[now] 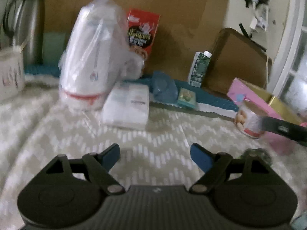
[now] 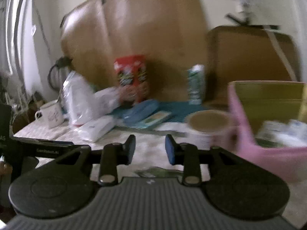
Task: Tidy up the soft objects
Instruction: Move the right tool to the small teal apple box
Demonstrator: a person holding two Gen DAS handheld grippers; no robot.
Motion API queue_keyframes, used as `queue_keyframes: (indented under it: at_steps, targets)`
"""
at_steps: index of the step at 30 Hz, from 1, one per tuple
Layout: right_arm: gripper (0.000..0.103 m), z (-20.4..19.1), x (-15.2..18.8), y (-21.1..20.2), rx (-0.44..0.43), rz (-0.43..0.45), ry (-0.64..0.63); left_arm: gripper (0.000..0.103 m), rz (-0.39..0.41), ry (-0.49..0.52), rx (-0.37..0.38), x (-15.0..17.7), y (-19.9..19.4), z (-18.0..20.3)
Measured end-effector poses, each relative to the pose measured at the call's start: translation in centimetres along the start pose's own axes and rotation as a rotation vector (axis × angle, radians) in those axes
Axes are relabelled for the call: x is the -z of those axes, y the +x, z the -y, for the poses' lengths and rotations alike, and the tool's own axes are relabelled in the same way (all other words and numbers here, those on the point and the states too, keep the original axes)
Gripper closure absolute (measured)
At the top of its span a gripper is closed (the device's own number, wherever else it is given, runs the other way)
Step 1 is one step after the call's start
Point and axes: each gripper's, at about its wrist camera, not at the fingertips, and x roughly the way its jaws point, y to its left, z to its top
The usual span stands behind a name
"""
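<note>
A tall white roll pack in clear plastic (image 1: 90, 65) stands on the patterned blanket (image 1: 57, 134). A flat white tissue pack (image 1: 127, 106) lies beside it, and a crumpled blue plastic bag (image 1: 164, 87) lies behind. My left gripper (image 1: 154, 156) is open and empty, above the blanket, short of the tissue pack. My right gripper (image 2: 149, 150) is open and empty; the tissue pack (image 2: 96, 128), roll pack (image 2: 76, 99) and blue bag (image 2: 141, 111) lie ahead to its left. A pink box (image 2: 268, 130) with soft packets inside is at its right.
A can (image 1: 249, 119) stands by the pink box (image 1: 255, 95). A red cereal box (image 1: 143, 32), green carton (image 1: 199, 68), small teal packet (image 1: 187, 97), steel flask (image 1: 33, 26) and white mug (image 1: 9, 72) ring the blanket. Cardboard lines the back.
</note>
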Motion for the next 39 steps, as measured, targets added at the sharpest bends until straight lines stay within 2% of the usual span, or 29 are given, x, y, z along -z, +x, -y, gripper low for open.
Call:
queue_keyframes:
  at_steps: [2,6,10,12,17,19,24,27,31,34,39]
  targets:
    - [0.054,-0.3,-0.9,2.5,0.025,-0.023,0.034,0.017,0.027,0.000,0.009,-0.1,-0.2,0.0]
    - [0.054,-0.3,-3.6,8.8,0.109,-0.086,0.115,0.017,0.039,0.033,0.039,-0.1,-0.2,0.5]
    - [0.054,-0.9,-4.6,15.6,0.247,-0.172,0.018,0.017,0.087,0.033,0.059,0.6,-1.1,0.4]
    - [0.054,-0.6,-4.6,18.2,0.296,-0.225,0.015,0.017,0.101,0.029,0.076,0.7,-1.3,0.3]
    - [0.048,1.0,-4.6,20.7,0.308,-0.276,0.157,0.017,0.121,0.020,0.114,0.8,-1.7,0.0]
    - [0.047,1.0,-4.3,20.6,0.318,-0.271,0.164,0.016,0.130,0.012,0.125,0.8,-1.8,-0.1]
    - [0.044,-0.7,-3.6,20.6,0.339,-0.277,0.021,0.016,0.135,-0.007,0.138,0.7,-1.9,-0.4]
    - [0.051,-1.1,-3.5,20.4,0.329,-0.273,-0.002,0.016,0.136,-0.014,0.138,0.7,-2.0,-0.5]
    - [0.058,-1.0,-3.0,18.8,0.300,-0.273,-0.006,0.016,0.132,-0.025,0.137,0.6,-1.9,-0.7]
    - [0.059,-1.3,-2.5,17.5,0.251,-0.296,-0.006,0.016,0.126,-0.051,0.140,0.6,-1.8,-1.1]
    - [0.059,-3.4,-1.1,14.0,0.149,-0.335,-0.094,0.016,0.104,-0.121,0.136,0.4,-1.5,-2.3]
